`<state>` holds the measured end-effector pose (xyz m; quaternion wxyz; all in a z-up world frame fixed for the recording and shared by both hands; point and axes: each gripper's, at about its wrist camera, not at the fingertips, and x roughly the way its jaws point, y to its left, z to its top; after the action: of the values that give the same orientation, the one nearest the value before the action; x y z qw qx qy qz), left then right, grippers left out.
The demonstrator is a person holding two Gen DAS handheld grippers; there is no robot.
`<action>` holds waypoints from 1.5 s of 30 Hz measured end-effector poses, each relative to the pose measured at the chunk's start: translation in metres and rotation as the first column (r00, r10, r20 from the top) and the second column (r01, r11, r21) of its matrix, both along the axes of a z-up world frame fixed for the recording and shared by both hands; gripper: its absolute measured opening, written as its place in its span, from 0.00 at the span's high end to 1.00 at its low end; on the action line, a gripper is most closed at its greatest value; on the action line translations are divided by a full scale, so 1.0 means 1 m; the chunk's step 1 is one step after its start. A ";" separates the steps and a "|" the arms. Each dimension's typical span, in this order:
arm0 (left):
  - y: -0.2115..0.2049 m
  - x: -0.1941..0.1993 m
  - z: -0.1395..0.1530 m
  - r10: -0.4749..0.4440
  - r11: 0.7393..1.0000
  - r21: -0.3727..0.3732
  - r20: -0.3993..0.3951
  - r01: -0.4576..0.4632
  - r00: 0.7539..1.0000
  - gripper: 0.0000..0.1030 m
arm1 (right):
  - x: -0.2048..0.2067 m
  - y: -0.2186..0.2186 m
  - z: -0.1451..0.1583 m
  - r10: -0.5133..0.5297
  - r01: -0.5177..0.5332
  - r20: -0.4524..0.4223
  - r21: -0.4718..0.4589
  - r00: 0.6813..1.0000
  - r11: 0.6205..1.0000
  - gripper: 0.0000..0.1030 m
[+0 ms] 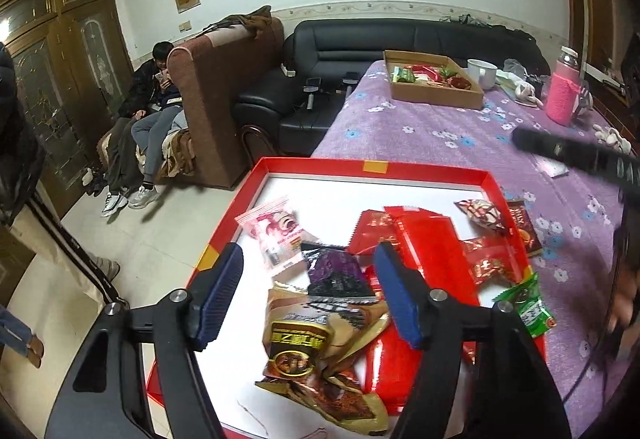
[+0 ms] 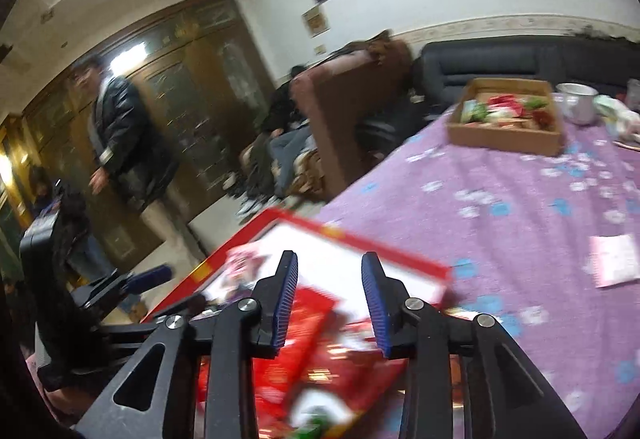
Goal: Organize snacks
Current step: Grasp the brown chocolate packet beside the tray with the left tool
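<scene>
The left gripper (image 1: pixel 310 295) fills the lower half of the left wrist view: two matte black arms with long cut-out slots, each jointed by round silver screws. Its fingers (image 1: pixel 222 289) carry dark blue ribbed pads set in black holders.

The right gripper (image 2: pixel 330 303) at the bottom centre of the right wrist view is built the same way: black slotted arms, four silver screw heads in a row, and narrow blue ridged pads (image 2: pixel 288 299) on black backing. At the right edge of the left wrist view it shows as a blurred black bar, with thin dark cables hanging below it.
</scene>
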<state>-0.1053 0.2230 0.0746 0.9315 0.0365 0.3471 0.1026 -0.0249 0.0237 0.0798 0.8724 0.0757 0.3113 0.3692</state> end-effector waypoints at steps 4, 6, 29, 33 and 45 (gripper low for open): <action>-0.024 0.003 0.003 -0.060 0.998 0.020 -0.007 0.060 0.998 0.33 | 0.025 -0.053 0.002 -0.142 0.142 -0.012 0.007 0.990 0.990 0.58; -0.039 0.004 0.005 -0.100 0.995 0.031 -0.008 0.100 0.995 0.33 | 0.033 -0.074 0.000 -0.183 0.183 -0.025 0.010 0.983 0.983 0.58; -0.163 0.049 -0.026 -0.372 0.915 -0.229 -0.162 0.332 0.914 0.25 | 0.075 -0.218 -0.047 -0.554 0.595 -0.305 0.057 0.775 0.802 0.53; -0.164 0.068 -0.025 -0.369 0.902 -0.306 -0.179 0.304 0.912 0.25 | 0.075 -0.218 -0.046 -0.536 0.587 -0.323 0.079 0.780 0.806 0.53; -0.172 0.103 -0.047 -0.321 0.894 -0.394 -0.237 0.211 0.917 0.25 | 0.075 -0.217 -0.047 -0.500 0.571 -0.368 0.111 0.783 0.813 0.53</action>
<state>-0.0023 0.0512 0.0276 0.8647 -0.0723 0.4870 -0.0992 0.0501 -0.1936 0.0329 0.8647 0.3151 0.3727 0.1186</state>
